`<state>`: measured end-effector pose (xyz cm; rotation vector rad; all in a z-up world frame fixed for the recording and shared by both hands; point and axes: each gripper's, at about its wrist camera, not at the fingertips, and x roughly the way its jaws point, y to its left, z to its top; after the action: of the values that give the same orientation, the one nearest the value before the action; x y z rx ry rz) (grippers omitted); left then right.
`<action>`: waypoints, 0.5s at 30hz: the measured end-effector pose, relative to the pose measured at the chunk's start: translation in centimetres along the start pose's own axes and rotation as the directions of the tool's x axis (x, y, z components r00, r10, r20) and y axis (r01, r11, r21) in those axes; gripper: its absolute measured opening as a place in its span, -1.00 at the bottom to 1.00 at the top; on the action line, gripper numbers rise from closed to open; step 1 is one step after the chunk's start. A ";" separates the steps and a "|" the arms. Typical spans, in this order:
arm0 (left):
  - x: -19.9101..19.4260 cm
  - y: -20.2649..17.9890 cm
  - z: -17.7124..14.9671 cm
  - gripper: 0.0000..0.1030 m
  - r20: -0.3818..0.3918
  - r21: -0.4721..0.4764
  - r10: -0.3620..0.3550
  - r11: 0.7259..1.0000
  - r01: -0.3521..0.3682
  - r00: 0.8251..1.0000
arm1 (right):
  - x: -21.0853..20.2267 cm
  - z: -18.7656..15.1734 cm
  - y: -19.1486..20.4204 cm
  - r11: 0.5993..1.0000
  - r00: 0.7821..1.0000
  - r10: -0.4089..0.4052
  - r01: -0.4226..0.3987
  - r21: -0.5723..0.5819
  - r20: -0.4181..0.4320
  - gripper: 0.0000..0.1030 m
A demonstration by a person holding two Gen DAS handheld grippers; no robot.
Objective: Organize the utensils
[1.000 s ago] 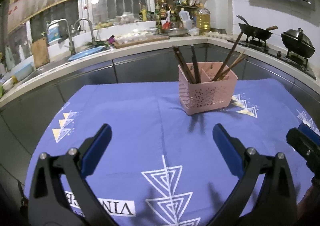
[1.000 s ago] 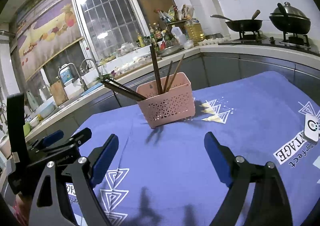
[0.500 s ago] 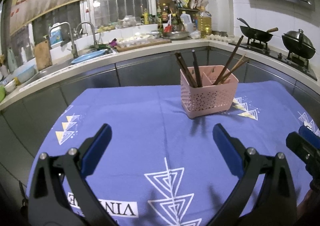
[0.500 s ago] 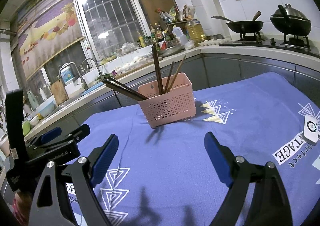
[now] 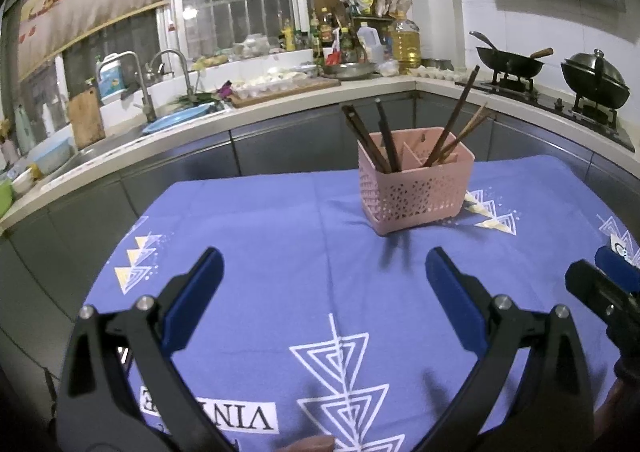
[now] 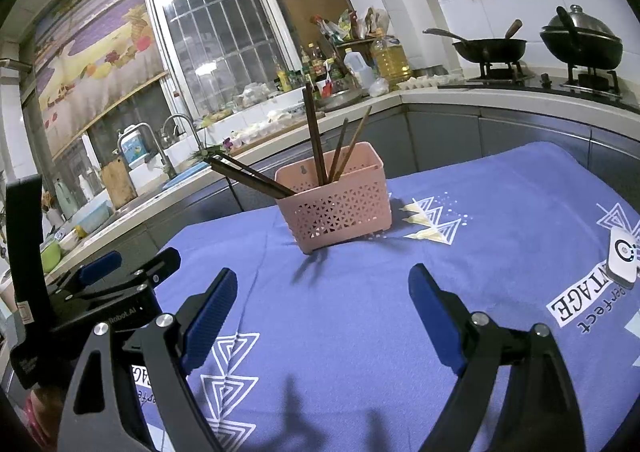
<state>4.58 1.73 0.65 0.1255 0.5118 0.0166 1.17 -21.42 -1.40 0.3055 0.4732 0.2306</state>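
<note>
- Hovering nearest, over the blue printed cloth [image 5: 280,236] covering the desk: left tool [image 5: 322,272], blue pads [image 5: 196,298] spread wide apart, gripping nothing.
- Hovering alongside: right tool [image 6: 322,298], jaws likewise standing wide apart and empty, only bare cloth showing between its pads [image 6: 210,314].
- Showing at the right edge of the left wrist view: one black-and-blue finger of the right tool; showing low on the left of the right wrist view: the left tool's body.
- Lying flat on the cloth off to the right: a small white device [image 6: 622,258] with a ring mark, partly covering the printed lettering.
- Standing upright farther ahead, well apart from both tools: pink perforated utensil basket [image 5: 416,181], resting on the cloth beside a triangle print.
- Leaning out of the basket's left compartment: dark chopsticks [image 5: 368,137], tips pointing up and to the left.
- Leaning out of the right compartment: one dark chopstick and a lighter brown pair [image 5: 466,129], tilting to the right.
- Running behind the desk: kitchen counter [image 5: 280,101] holding a sink with faucets [image 5: 140,85], bottles, a wok [image 5: 510,65] and a lidded pot [image 5: 596,79] on the stove.
</note>
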 end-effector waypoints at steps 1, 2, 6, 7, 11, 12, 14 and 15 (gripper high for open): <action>0.0 0.0 0.0 0.88 0.002 -0.001 -0.005 1.000 0.005 1.000 | 0.1 0.0 0.0 1.000 1.000 -0.001 0.001 0.000 -0.001 0.68; 0.0 0.0 0.0 0.88 0.004 -0.001 -0.007 1.000 0.007 1.000 | 0.1 -0.1 0.0 1.000 1.000 -0.002 0.002 0.000 -0.002 0.68; 0.1 -0.4 -0.2 0.88 0.010 0.016 0.014 1.000 -0.014 1.000 | 0.2 -0.1 -0.2 1.000 1.000 -0.003 0.003 0.002 -0.003 0.68; 0.1 -0.5 -0.2 0.88 0.010 0.020 0.018 1.000 -0.018 1.000 | 0.2 -0.1 -0.2 1.000 1.000 -0.003 0.003 0.001 -0.004 0.68; -0.1 -0.9 -0.5 0.88 0.030 0.033 0.022 0.999 -0.023 0.999 | 0.2 -0.2 -0.3 1.000 1.000 -0.001 0.001 0.002 -0.007 0.68; -0.2 -1.1 -0.5 0.88 0.038 0.042 0.017 0.999 -0.019 0.999 | 0.2 -0.2 -0.3 1.000 1.000 -0.002 0.002 0.001 -0.005 0.68; -0.4 -1.3 -0.5 0.88 0.041 0.050 0.011 0.999 -0.013 0.999 | 0.2 -0.1 -0.2 1.000 1.000 -0.004 0.004 0.000 -0.003 0.68; -0.5 -1.3 -0.5 0.88 0.042 0.053 0.008 0.999 -0.010 0.999 | 0.2 -0.2 -0.3 1.000 1.000 -0.004 0.004 0.002 -0.002 0.68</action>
<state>3.91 0.43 0.32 0.1797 0.4705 0.0088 1.29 -21.59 -1.71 0.3060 0.4763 0.2263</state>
